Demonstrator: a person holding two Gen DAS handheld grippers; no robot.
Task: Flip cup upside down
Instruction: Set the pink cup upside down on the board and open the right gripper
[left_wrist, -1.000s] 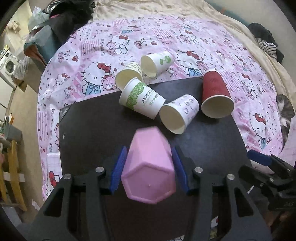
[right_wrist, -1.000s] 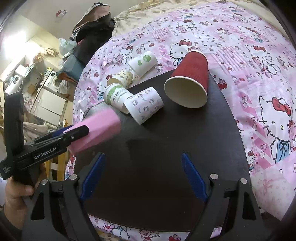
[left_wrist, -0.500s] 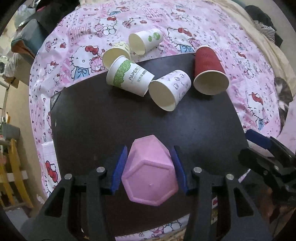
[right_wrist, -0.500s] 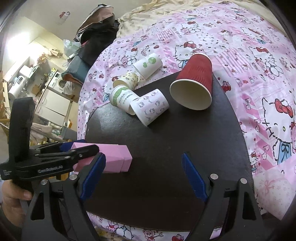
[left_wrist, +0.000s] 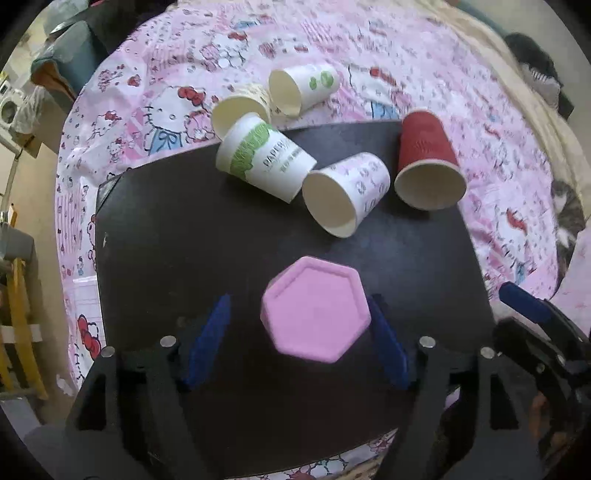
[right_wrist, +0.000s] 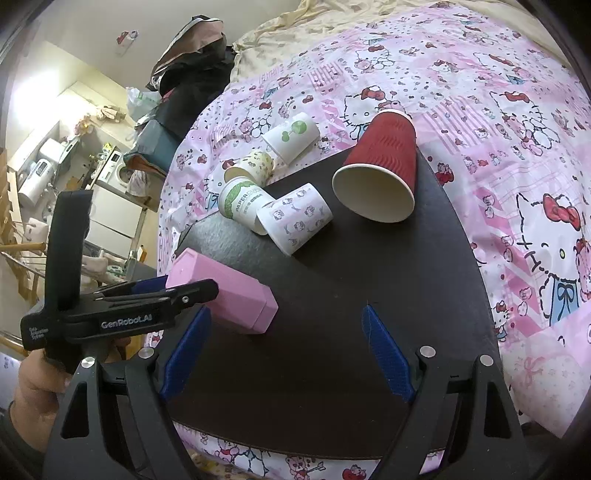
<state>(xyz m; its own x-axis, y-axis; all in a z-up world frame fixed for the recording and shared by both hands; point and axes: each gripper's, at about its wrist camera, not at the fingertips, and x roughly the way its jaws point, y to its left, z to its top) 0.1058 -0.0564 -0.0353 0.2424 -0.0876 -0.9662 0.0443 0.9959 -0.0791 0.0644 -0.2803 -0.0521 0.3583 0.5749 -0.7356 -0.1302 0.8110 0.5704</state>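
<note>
A bed cover (right_wrist: 480, 110) printed with cartoon cats fills the upper half of both views, and on it lies a dark round board (right_wrist: 351, 314) that takes up the middle of each frame.

Along the board's far edge, in the upper middle of the left wrist view, five paper cups lie on their sides: a red cup (left_wrist: 424, 162) at the right, a white cup with small prints (left_wrist: 347, 195) beside it, a green-banded cup (left_wrist: 262, 162) touching that one, and two more (left_wrist: 299, 92) behind on the cover.

The pink hexagonal cup (left_wrist: 316, 308) sits in the lower middle of the left wrist view, base up, mouth down on the board. The left gripper (left_wrist: 299, 339) stands spread around it, blue pads clear of its sides on both flanks, so it looks released. In the right wrist view the pink cup (right_wrist: 225, 291) appears at the lower left, leaning in the fisheye.

The right gripper (right_wrist: 284, 350) hangs spread and empty over the near board.

The flip seems done; the risk lies in the retreat. If the left gripper backs away off-line, a pad could catch a facet and tip the cup or drag it toward the board's near edge. A soft bed under the board could also rock it.
</note>
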